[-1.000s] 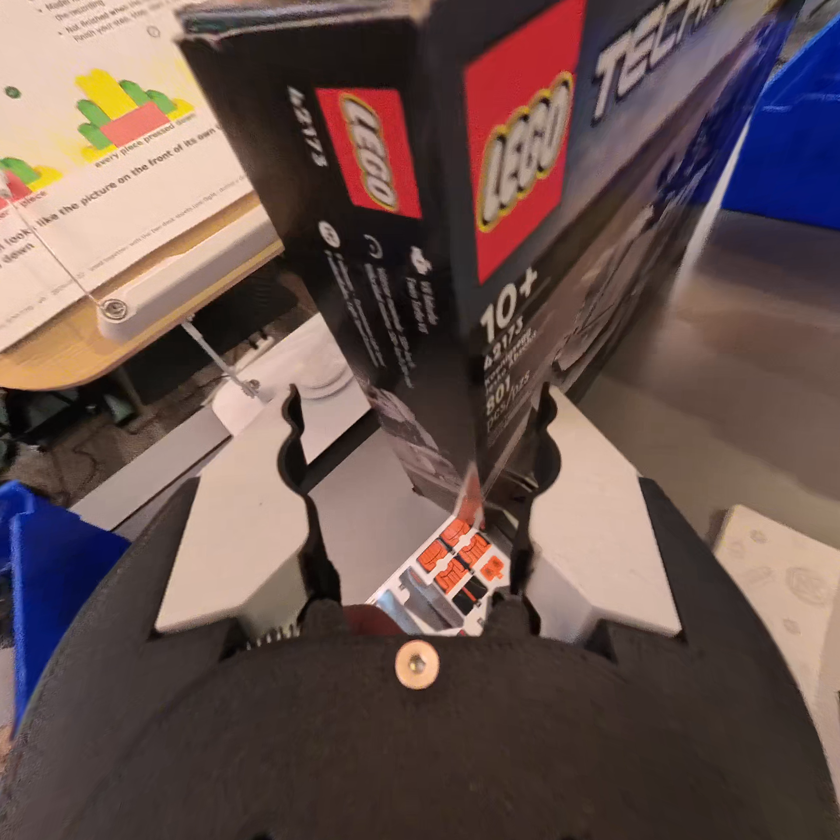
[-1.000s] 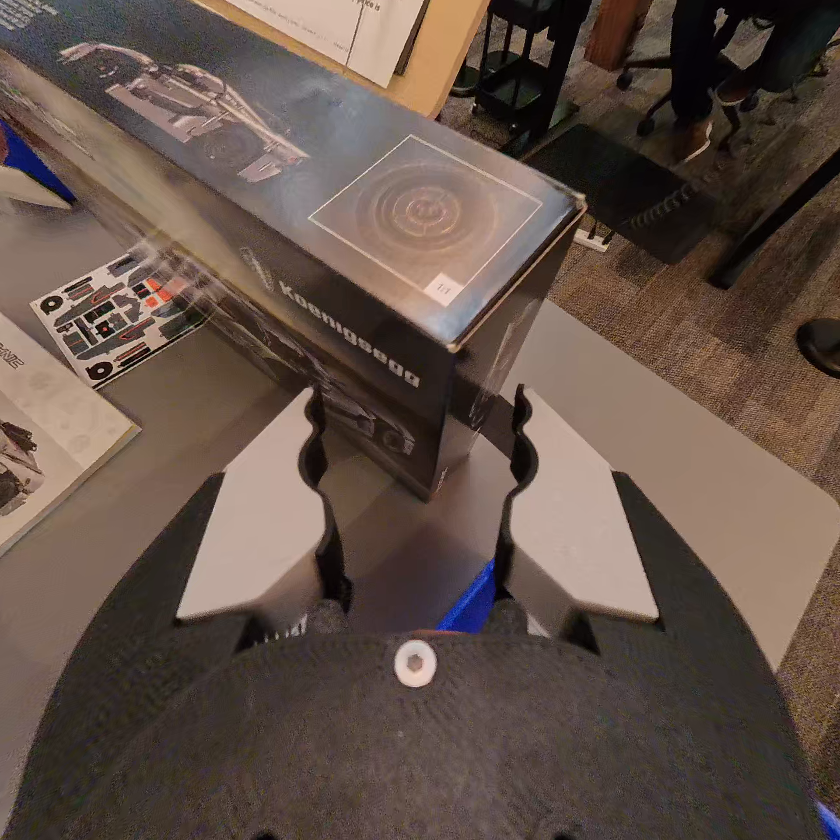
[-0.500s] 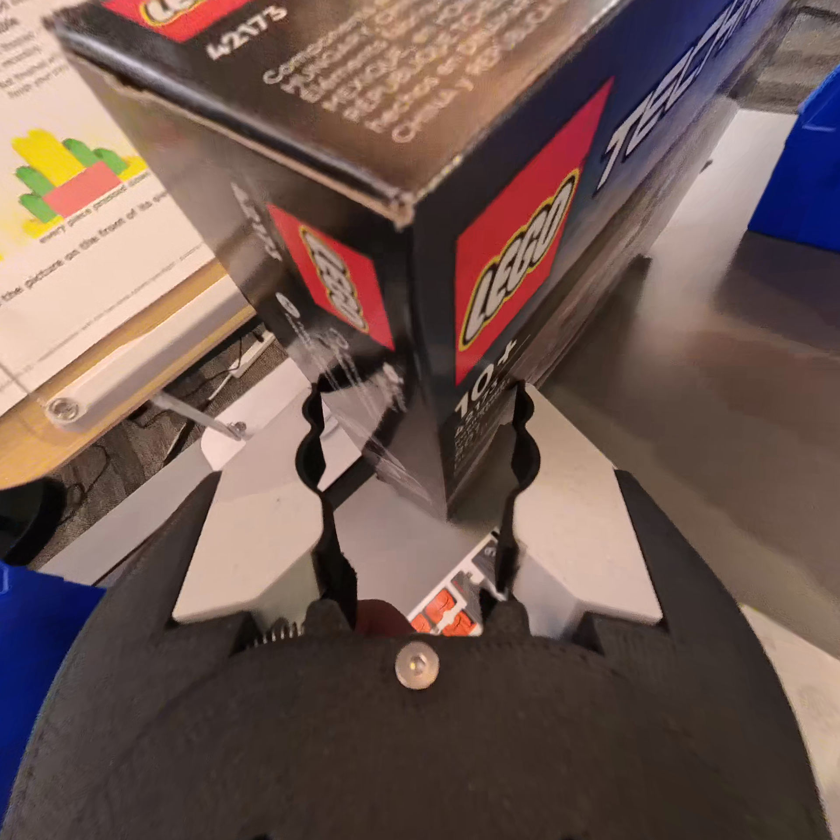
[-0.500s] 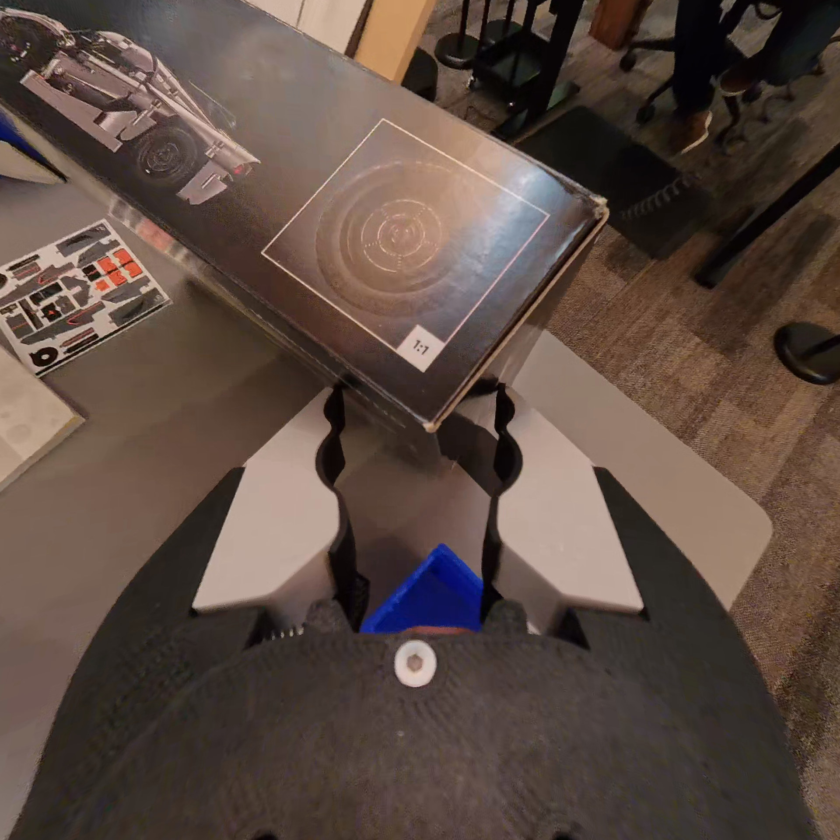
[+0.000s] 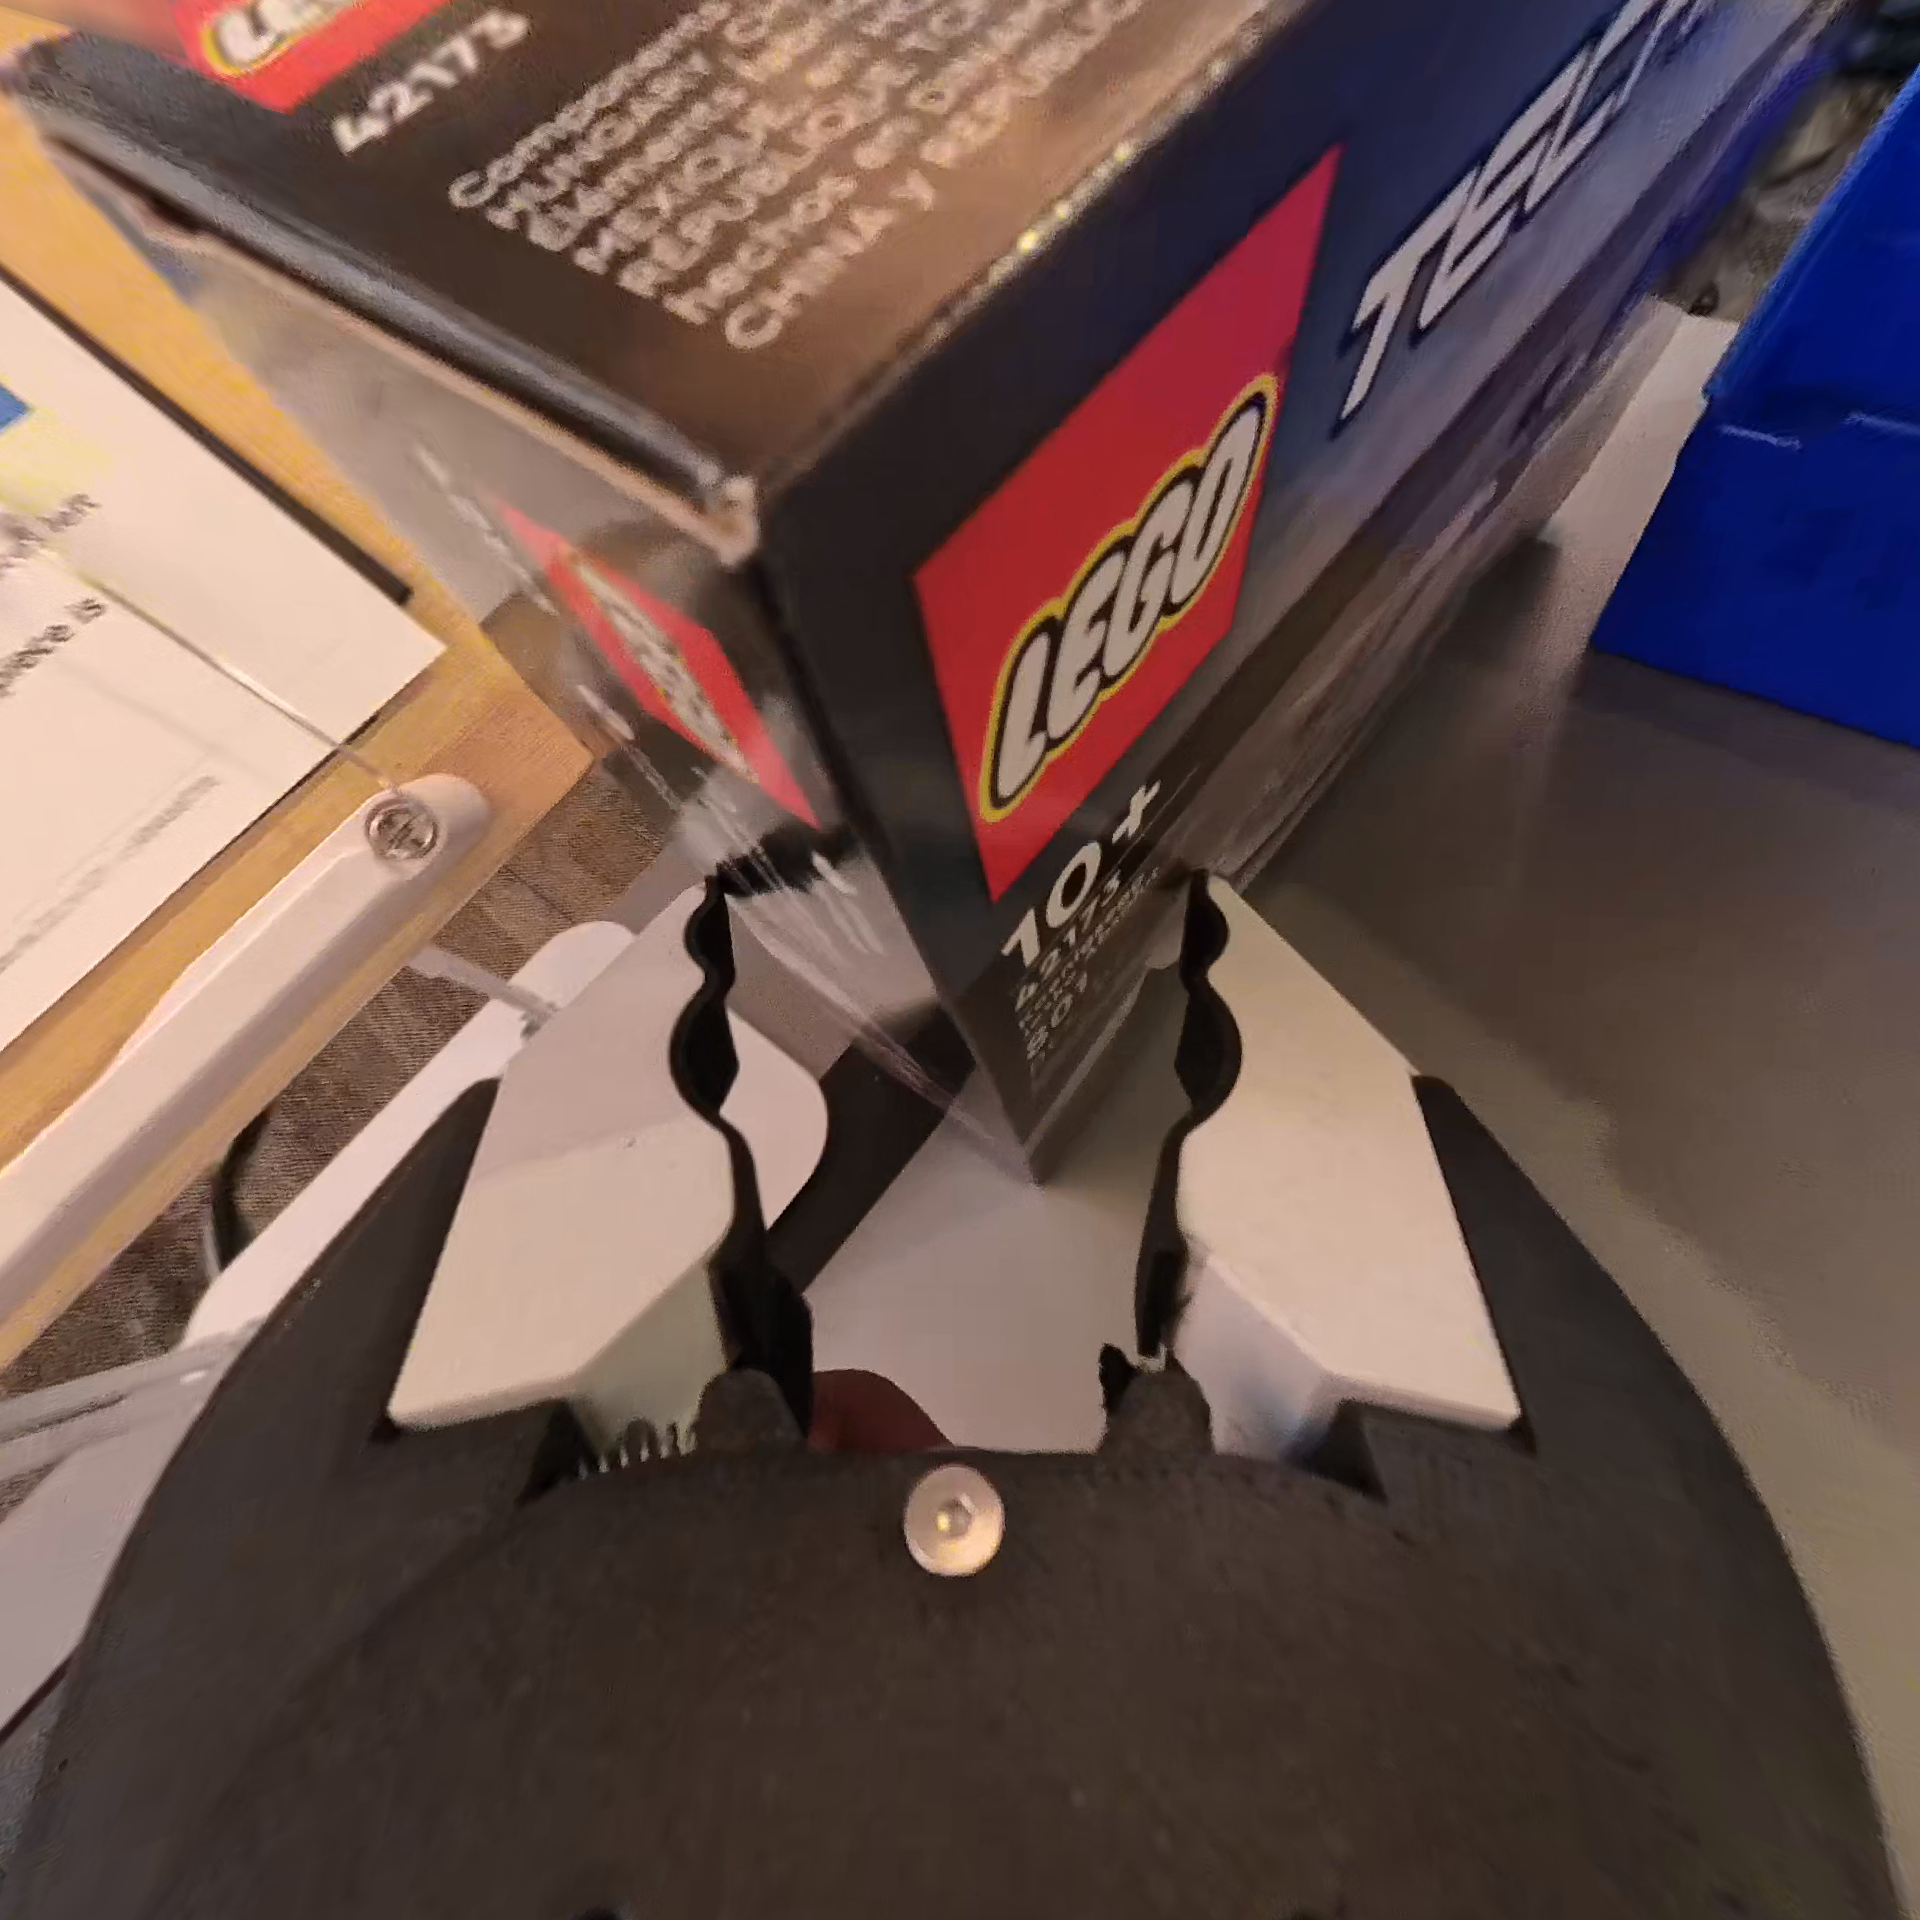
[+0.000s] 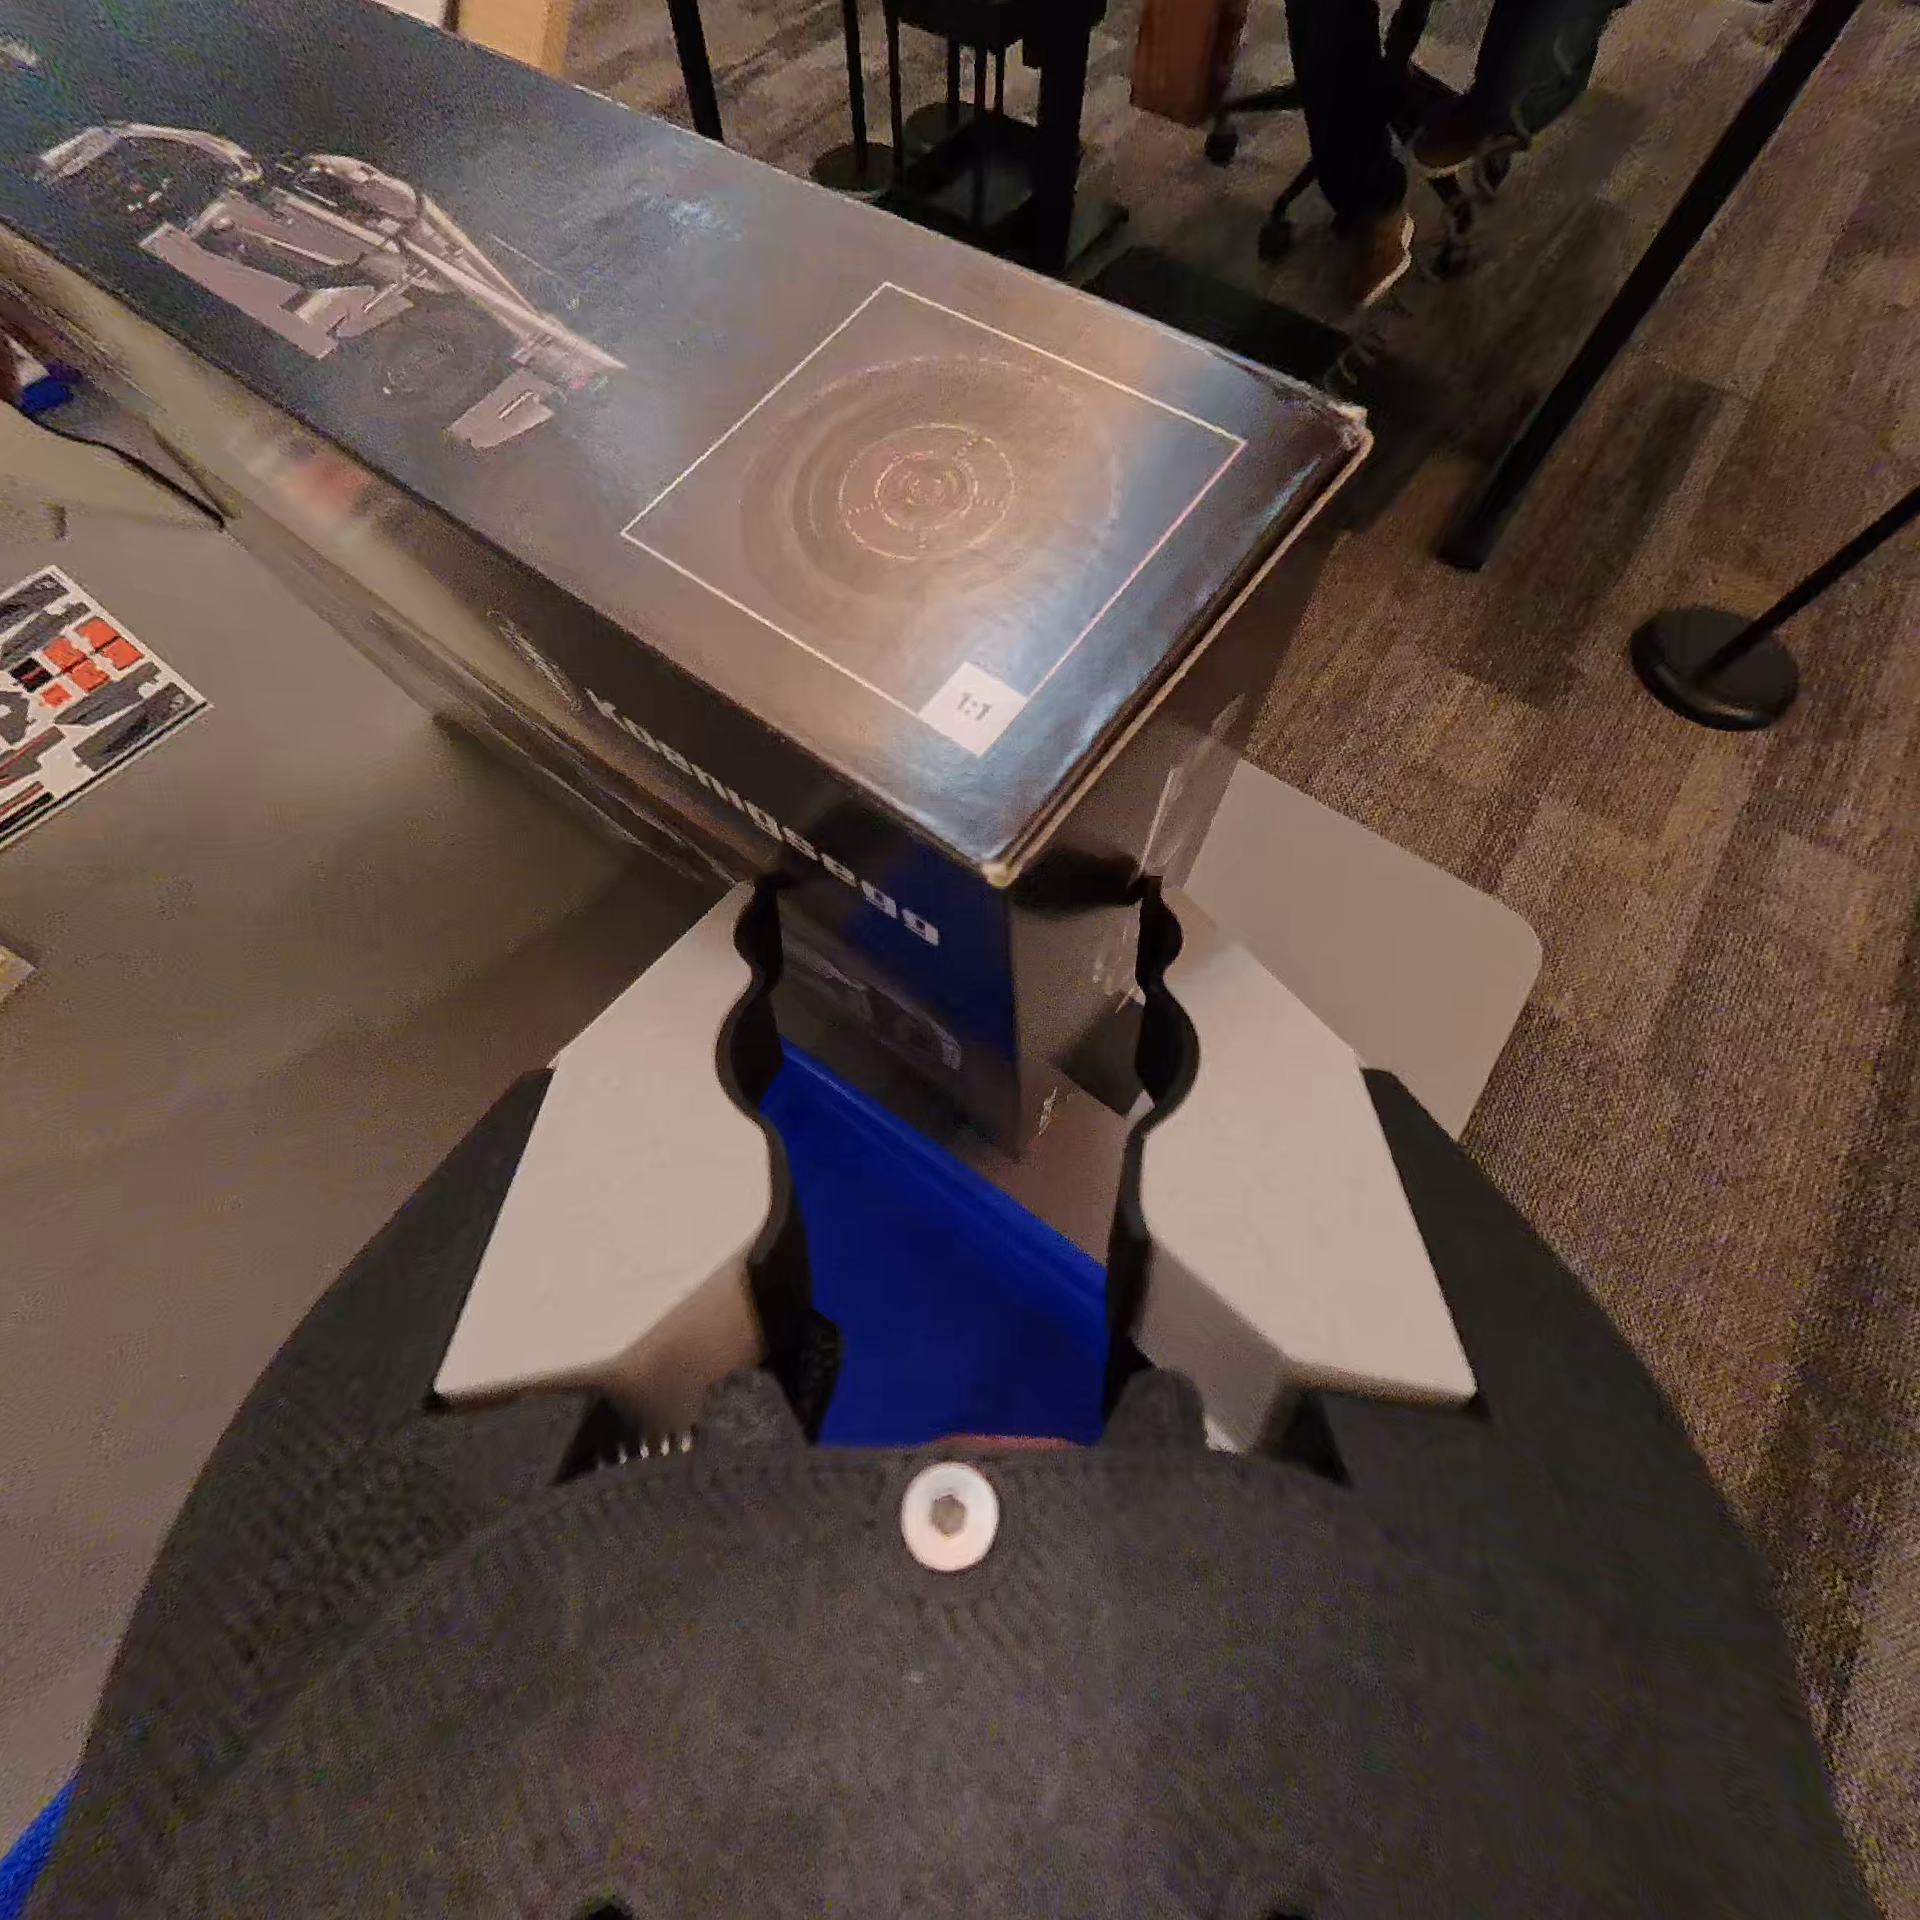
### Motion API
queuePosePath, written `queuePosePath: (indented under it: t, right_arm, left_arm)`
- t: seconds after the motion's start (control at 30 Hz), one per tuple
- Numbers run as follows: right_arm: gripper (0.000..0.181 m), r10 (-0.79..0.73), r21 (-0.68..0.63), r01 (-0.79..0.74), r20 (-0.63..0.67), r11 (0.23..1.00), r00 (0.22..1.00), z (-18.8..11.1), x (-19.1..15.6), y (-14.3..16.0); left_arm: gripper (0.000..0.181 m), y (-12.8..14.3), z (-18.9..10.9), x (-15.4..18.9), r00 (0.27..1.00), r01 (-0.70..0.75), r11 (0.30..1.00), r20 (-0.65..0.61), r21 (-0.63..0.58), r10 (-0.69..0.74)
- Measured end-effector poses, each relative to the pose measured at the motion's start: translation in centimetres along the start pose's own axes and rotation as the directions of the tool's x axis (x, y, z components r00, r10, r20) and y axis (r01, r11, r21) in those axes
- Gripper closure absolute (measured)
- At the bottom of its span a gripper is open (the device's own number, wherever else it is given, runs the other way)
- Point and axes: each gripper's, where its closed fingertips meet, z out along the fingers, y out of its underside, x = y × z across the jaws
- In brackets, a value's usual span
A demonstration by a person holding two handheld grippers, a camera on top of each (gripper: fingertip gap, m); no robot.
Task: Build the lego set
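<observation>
The black lego box (image 5: pixel 1091 675) stands long and upright near the grey table's (image 5: pixel 1610 1039) far edge. My left gripper (image 5: pixel 951 899) straddles its left vertical corner, with a fingertip against each adjoining face. My right gripper (image 6: pixel 951 894) straddles the opposite corner of the box (image 6: pixel 727 468) the same way, with its jaws set narrower. Both are part-closed on the corners. I cannot tell whether the box bottom rests on the table or hangs just above it. A sticker sheet (image 6: pixel 73 686) lies flat on the table (image 6: pixel 260 987) to the left.
A blue bin (image 5: pixel 1818 416) stands right of the box, and another blue bin (image 6: pixel 935 1268) sits under my right gripper. A wooden board with printed sheets (image 5: pixel 156 675) is beyond the table's left edge. Carpet, a stand base (image 6: pixel 1714 665) and a seated person's legs (image 6: pixel 1361 156) lie past the far edge.
The box went from tilted over the sticker sheet to upright, and its top face now shows. Both pairs of jaws narrowed onto the corners. The sticker sheet left the left view.
</observation>
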Motion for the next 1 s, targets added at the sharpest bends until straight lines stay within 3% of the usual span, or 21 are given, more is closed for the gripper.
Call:
queuePosePath:
  t: [0.43,1.0]
  right_arm:
    - [0.117,0.081,0.007,-0.08,-0.032,0.997,0.996,-0.8,2.8,2.2]
    - [0.114,0.145,0.076,-0.142,-0.031,0.987,0.989,-1.1,3.5,2.2]
  left_arm:
    - [0.087,-2.4,5.6,-0.6,0.999,0.013,1.0,-0.034,-0.026,-0.014]
    - [0.086,-2.4,6.4,-0.4,0.998,-0.046,0.998,-0.035,-0.038,0.044]
